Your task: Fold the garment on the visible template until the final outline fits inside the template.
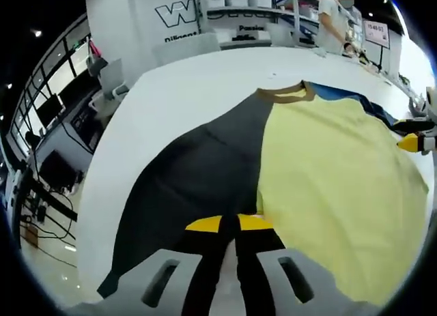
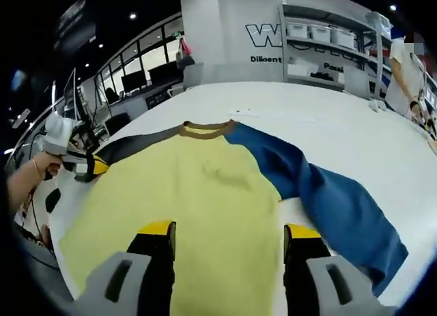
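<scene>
Yellow shirt flat on the table, both sleeves out, no fold made yet

Yellow body panel lay spread on the white table (image 2: 355, 135), the long-sleeved shirt (image 2: 205, 193) with its brown collar (image 2: 205, 130) pointing away from you. One sleeve was dark grey (image 1: 198, 173), the other blue (image 2: 328, 200), each stretched out to its own side. I could not make out a template outline under the cloth.

You held your left gripper (image 1: 229, 231) low at the seam where grey met yellow, jaws nearly together, only a narrow slit between the yellow-tipped pads. Whether cloth was pinched there I could not tell. That spot suited lifting the grey sleeve inward, as I judged it.

Your right gripper (image 2: 229, 237) hovered over the yellow hem with jaws wide apart, nothing between them. It looked set to take the hem or the blue sleeve.

In the right gripper view your hand (image 2: 31, 176) showed at the far side with the left gripper.

Around you: shelving with bins (image 2: 321, 36), a person (image 2: 406, 70) at the table's far edge, desks with monitors (image 1: 48, 111) to one side. Nothing lay on the shirt or blocked the fold.
</scene>
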